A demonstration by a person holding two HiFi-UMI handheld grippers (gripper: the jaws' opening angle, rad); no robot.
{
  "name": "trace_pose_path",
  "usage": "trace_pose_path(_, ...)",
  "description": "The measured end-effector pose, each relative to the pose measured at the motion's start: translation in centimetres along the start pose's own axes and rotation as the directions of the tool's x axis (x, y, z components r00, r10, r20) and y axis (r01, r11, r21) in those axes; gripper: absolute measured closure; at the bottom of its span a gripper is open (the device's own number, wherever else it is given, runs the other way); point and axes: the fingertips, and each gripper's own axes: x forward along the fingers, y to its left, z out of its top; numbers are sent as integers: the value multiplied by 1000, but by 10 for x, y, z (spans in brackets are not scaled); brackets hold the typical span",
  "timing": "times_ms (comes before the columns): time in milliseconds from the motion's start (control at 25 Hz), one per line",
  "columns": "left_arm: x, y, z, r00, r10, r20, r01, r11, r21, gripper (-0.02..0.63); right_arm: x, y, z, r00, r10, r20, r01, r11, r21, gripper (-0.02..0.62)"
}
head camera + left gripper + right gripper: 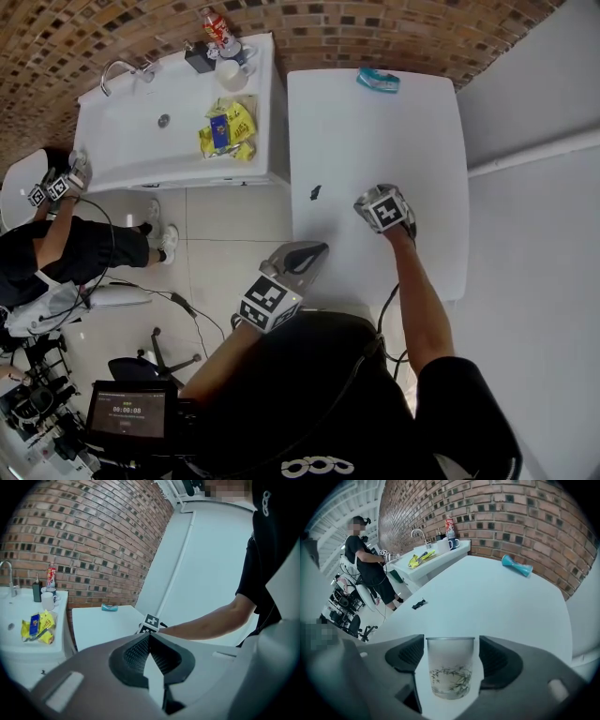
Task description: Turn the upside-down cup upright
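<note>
A frosted cup (451, 667) with a bamboo print sits between the jaws of my right gripper (452, 656). Its wide rim points away from the camera and its narrower end is nearer. A thin gap shows between each pad and the cup's sides, so the jaws are open around it. In the head view the right gripper (386, 208) points down over the white table (375, 131) and hides the cup. My left gripper (302, 255) hovers at the table's near left corner, jaws shut and empty, its pads (140, 651) meeting.
A teal object (378, 81) lies at the table's far edge. A small black item (315, 193) is on the table's left side. Left of the table, a sink counter (122, 141) holds yellow packets (228, 129) and mugs. Another person (66, 244) stands at far left.
</note>
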Motion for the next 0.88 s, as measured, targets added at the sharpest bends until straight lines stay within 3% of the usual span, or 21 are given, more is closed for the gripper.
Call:
trace_pose_path(200, -6, 1, -2, 1000, 10, 3, -10, 1000, 0, 592, 1, 10, -6, 1000, 19, -9, -19, 1000, 13, 250)
trace_pose_path(320, -8, 1, -4, 1000, 9, 5, -9, 1000, 3, 592, -1, 2, -1, 999, -25, 40, 25, 1000, -2, 253)
trace_pose_path(480, -8, -1, -4, 1000, 0, 7, 0, 1000, 10, 592, -6, -1, -2, 997, -42, 65, 41, 999, 15, 307)
trace_pose_path(880, -18, -5, -11, 1000, -4, 8, 4, 1000, 17, 592, -18, 5, -5, 991, -63, 117, 58, 997, 41, 308)
